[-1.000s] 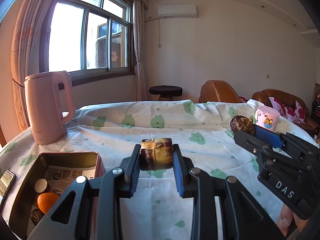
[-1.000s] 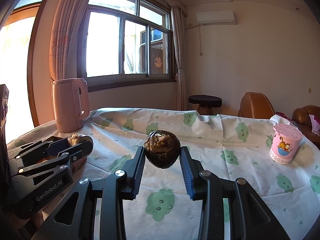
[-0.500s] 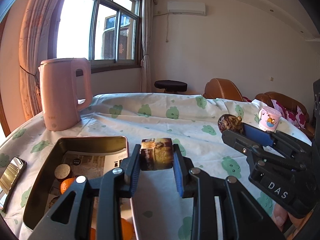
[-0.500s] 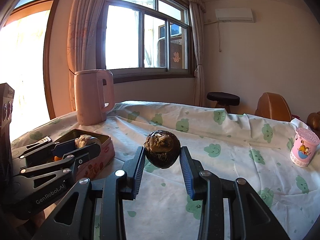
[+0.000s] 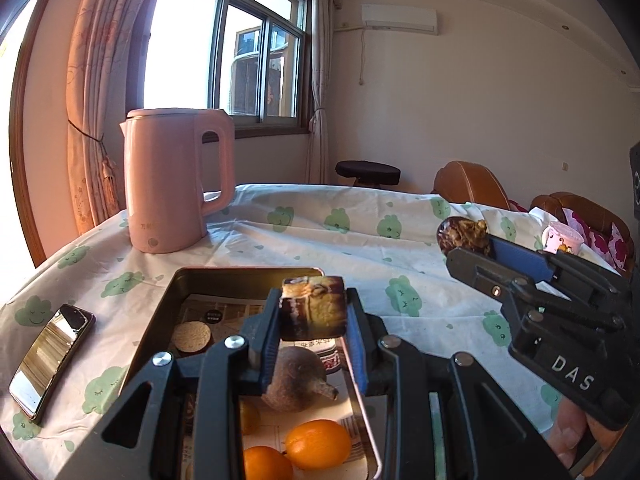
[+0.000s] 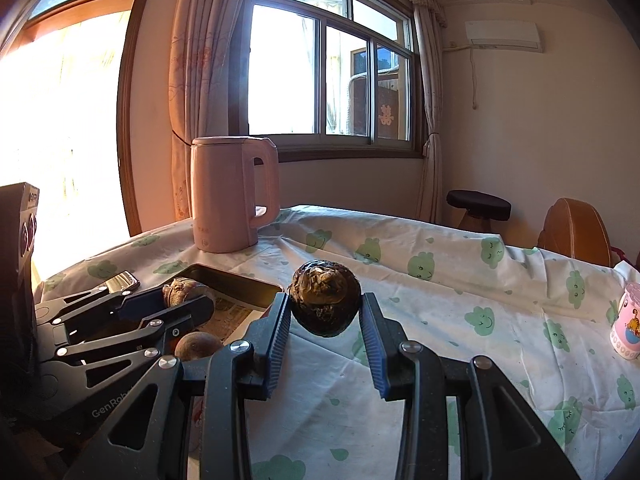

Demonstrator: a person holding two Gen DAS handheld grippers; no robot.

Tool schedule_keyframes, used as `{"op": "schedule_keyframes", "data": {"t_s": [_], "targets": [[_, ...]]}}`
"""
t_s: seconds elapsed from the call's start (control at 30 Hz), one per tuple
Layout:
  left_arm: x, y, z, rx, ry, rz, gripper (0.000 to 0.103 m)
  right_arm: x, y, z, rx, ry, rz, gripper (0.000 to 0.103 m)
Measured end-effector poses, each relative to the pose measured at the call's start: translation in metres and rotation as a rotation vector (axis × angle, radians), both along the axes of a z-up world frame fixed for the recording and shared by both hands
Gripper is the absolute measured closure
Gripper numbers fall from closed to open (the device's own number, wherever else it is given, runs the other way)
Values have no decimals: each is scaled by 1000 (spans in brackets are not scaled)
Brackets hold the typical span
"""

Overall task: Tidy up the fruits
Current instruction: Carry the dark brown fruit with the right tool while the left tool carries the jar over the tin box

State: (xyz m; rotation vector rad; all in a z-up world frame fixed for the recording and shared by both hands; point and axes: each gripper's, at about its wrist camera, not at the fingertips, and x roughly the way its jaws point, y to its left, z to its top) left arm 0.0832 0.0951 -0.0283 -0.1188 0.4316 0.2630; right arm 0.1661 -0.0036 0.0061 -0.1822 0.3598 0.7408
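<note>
My left gripper (image 5: 313, 308) is shut on a small brown, flat-sided fruit (image 5: 314, 307) and hangs over the near half of a metal tin (image 5: 240, 274). Inside the tin lie a brown round fruit with a stem (image 5: 296, 376), two oranges (image 5: 318, 442) and a small cork-topped piece (image 5: 191, 334). My right gripper (image 6: 325, 310) is shut on a dark, rough round fruit (image 6: 325, 304), held above the tablecloth just right of the tin (image 6: 236, 280). In the right wrist view the left gripper (image 6: 180, 300) sits at the left over the tin; in the left wrist view the right gripper (image 5: 466, 242) sits at the right.
A pink kettle (image 5: 176, 180) stands behind the tin. A phone (image 5: 50, 354) lies left of the tin. A pink cup (image 6: 628, 326) stands at the table's right side. The tablecloth (image 6: 460, 300) has green cloud prints. A stool (image 5: 368, 172) and brown sofa (image 5: 468, 182) lie beyond the table.
Both grippers have moved left across the table with their fruits held. The left one has come over the tin, whose fruits now show beneath it; kettle and tin are nearer.
</note>
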Motion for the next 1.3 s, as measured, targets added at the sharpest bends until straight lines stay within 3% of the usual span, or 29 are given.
{"op": "schedule_keyframes", "data": {"t_s": [0.77,1.3], "targets": [[-4,43,-4,-8,47,58,72,-10,49,-1,-30,7,74,65],[6,64,-9,-40,111,42,72,-6,79,-6,-61,40,99,65]]}}
